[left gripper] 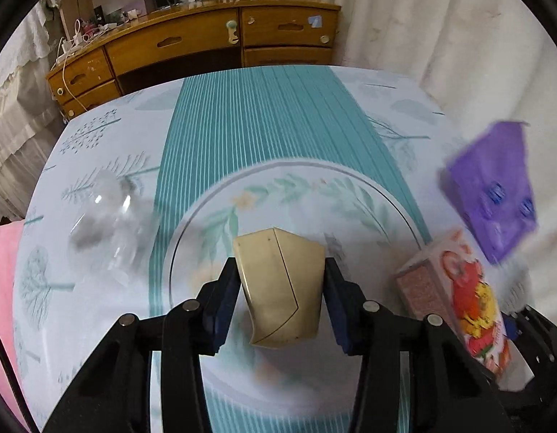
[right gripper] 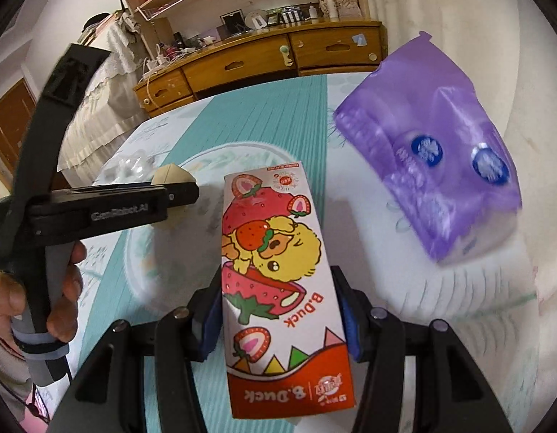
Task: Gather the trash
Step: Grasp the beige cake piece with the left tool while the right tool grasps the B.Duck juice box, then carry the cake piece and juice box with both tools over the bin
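My left gripper [left gripper: 282,281] is shut on a beige paper cup [left gripper: 282,285], held above a flowered plate [left gripper: 314,187]. From the right wrist view the left gripper [right gripper: 177,193] shows at the left with the cup [right gripper: 170,176] in it. My right gripper [right gripper: 278,310] is shut on a strawberry B.Duck carton [right gripper: 275,263], which also shows at the right of the left wrist view [left gripper: 459,288]. A purple tissue pack [right gripper: 433,166] lies on the table at the right, blurred in the left wrist view [left gripper: 495,187].
A clear plastic cup [left gripper: 105,216] lies on its side left of the plate. The table has a teal striped cloth [left gripper: 264,115]. A wooden dresser [left gripper: 206,43] stands beyond the far edge. White curtains hang at the right. A pink cloth [left gripper: 4,288] is at the left edge.
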A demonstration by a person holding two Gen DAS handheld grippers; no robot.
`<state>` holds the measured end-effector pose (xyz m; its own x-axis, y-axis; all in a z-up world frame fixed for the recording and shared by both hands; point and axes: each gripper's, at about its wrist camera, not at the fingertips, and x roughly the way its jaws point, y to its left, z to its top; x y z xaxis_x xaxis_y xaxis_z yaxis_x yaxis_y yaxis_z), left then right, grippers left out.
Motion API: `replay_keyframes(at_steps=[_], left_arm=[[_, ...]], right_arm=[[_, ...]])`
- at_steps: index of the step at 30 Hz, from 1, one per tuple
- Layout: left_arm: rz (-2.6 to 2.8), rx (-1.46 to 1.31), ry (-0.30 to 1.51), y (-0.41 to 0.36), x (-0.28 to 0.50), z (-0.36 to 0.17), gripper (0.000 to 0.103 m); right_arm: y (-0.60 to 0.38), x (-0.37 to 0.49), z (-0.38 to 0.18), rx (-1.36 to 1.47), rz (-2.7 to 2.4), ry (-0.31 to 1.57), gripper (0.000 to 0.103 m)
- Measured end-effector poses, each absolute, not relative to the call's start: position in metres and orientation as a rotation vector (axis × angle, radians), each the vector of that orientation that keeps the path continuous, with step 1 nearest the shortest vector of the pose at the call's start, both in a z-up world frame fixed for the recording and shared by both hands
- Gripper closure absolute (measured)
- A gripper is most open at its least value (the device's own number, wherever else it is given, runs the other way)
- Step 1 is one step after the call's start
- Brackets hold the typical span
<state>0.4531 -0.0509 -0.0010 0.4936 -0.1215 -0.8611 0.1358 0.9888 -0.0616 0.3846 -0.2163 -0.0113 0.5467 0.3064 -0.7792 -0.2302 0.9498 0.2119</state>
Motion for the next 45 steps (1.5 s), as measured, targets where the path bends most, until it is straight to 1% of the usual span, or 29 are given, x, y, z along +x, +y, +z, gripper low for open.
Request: replay_keyframes(at_steps=[3,8,14,17,20,26,33,38,45], left_arm=[[-0.191,0.032,1.035,-0.05,0.419,0.012,0.059],[-0.254,0.072,1.009,-0.04,0.341,0.037,0.059],[-0.32,0.047,0.981,-0.023,0.252,0.063,0.059],[-0.352,0.03,0.965,-0.014,0.204,0.071,0.059],[-0.358,0.039,0.956,-0.01,0.165,0.069,0.059],[-0.358,-0.022,0.976,0.004,0.094,0.037,0.059],[-0.335,-0.061,0.992,0.005,0.036,-0.009,0.059],[-0.331,-0.062,1.028,-0.001,0.021,-0.038,0.06],[-0.309,-0.027,1.089,-0.008,0.022,-0.085,0.059]], right_arm=[[-0.214,0.359,-0.005,0.102,0.335,0.944,0.049],[-0.207,0.303,0.009,0.124,0.362,0.936,0.049],[-0.2,0.233,0.023,0.172,0.39,0.926,0.049],[-0.194,0.194,0.027,0.187,0.412,0.923,0.049],[-0.186,0.162,0.03,0.195,0.435,0.924,0.049],[-0.168,0.096,0.03,0.163,0.498,0.906,0.049],[-0.157,0.039,0.006,0.114,0.534,0.943,0.049],[-0.158,0.018,-0.027,0.118,0.507,1.008,0.049],[-0.166,0.019,-0.085,0.161,0.432,1.145,0.049]])
